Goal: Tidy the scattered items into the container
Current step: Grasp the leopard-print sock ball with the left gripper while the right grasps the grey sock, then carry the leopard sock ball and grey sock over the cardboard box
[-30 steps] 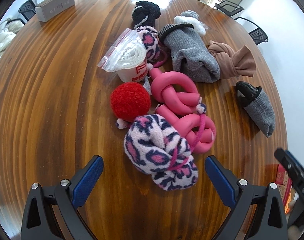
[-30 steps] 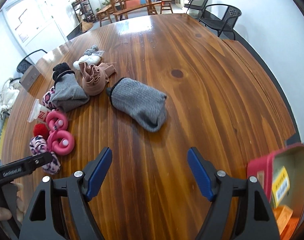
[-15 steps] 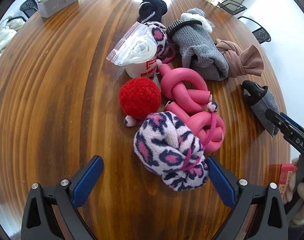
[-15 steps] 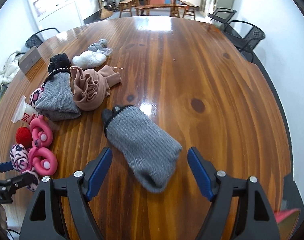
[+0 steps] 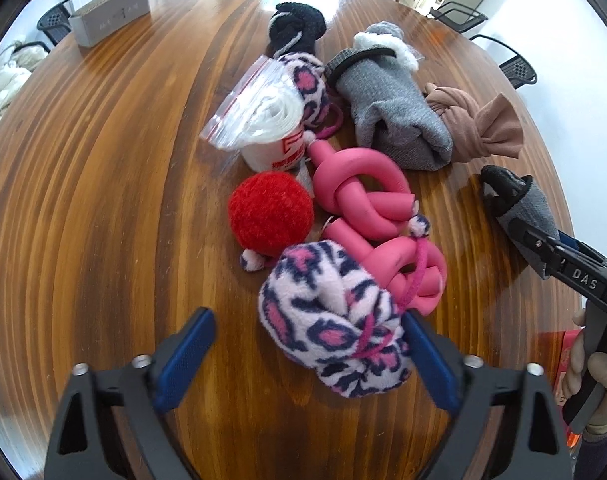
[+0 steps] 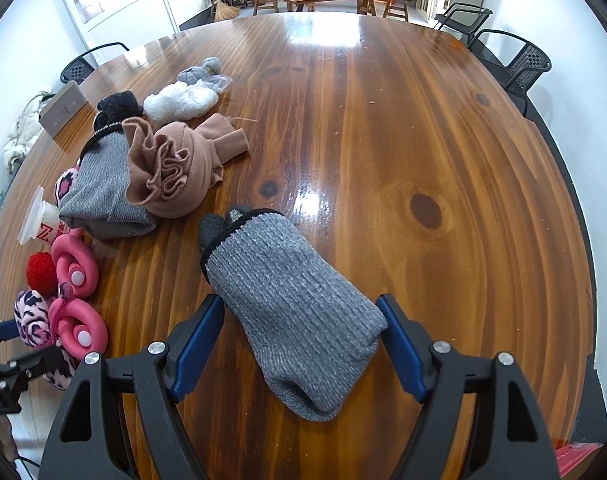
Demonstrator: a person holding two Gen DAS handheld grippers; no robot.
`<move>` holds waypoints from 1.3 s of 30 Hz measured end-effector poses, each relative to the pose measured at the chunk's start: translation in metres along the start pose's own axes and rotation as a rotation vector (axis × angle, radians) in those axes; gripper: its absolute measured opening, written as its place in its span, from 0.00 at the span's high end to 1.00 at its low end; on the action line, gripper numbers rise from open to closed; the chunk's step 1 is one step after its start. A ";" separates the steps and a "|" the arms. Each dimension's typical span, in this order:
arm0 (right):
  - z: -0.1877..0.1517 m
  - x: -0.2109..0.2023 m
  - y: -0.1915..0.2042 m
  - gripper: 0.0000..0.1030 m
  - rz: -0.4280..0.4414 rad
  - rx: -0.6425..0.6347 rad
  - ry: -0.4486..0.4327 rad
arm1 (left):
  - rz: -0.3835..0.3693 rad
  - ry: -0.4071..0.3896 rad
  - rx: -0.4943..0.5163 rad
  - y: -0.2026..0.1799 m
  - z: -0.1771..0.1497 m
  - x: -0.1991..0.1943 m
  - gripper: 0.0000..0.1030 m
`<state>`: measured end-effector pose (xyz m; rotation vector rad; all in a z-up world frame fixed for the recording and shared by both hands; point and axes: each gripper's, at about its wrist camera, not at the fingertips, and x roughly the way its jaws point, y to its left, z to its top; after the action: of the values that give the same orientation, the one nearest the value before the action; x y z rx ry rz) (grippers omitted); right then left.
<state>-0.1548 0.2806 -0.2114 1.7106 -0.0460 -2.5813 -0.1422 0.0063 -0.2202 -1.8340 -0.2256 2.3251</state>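
In the left wrist view, the left gripper (image 5: 307, 354) points steeply down at the wooden table (image 5: 103, 200). Its jaws are closing, with the leopard-print plush (image 5: 335, 320) between the blue pads; the right pad touches the plush, the left pad stands clear of it. Just beyond lie two pink knotted rings (image 5: 363, 196), a red pompom (image 5: 270, 216), a clear bag of white material (image 5: 259, 112) and a grey sock (image 5: 391, 112) beside a tan knotted cloth (image 5: 479, 128). At the right edge, a hand (image 5: 591, 384) holds the right gripper over a second grey sock (image 5: 523, 204). A sliver of a red box (image 5: 553, 356) shows behind that hand.

In the right wrist view, the right gripper (image 6: 301, 352) has its jaws apart, straddling the toe end of the grey sock (image 6: 291, 304), which lies flat on the table (image 6: 423, 140); the right pad is at the fabric's edge, the left just beside it. The rest of the pile sits well to the left. A red corner (image 6: 575, 452) of the box shows at bottom right.
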 end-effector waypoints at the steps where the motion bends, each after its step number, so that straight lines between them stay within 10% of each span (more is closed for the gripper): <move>1: 0.000 0.000 0.002 0.25 0.001 -0.006 0.000 | -0.006 -0.003 0.003 -0.001 0.001 -0.001 0.21; 10: -0.010 -0.008 0.011 0.49 0.034 -0.001 0.011 | -0.059 -0.025 0.040 -0.011 -0.006 -0.012 0.50; 39: -0.143 -0.169 -0.070 0.50 -0.002 0.357 -0.220 | -0.142 -0.193 0.378 -0.131 -0.066 -0.101 0.50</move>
<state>0.0413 0.3600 -0.1156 1.4989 -0.5424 -2.8884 -0.0493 0.1121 -0.1108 -1.3740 0.0574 2.2573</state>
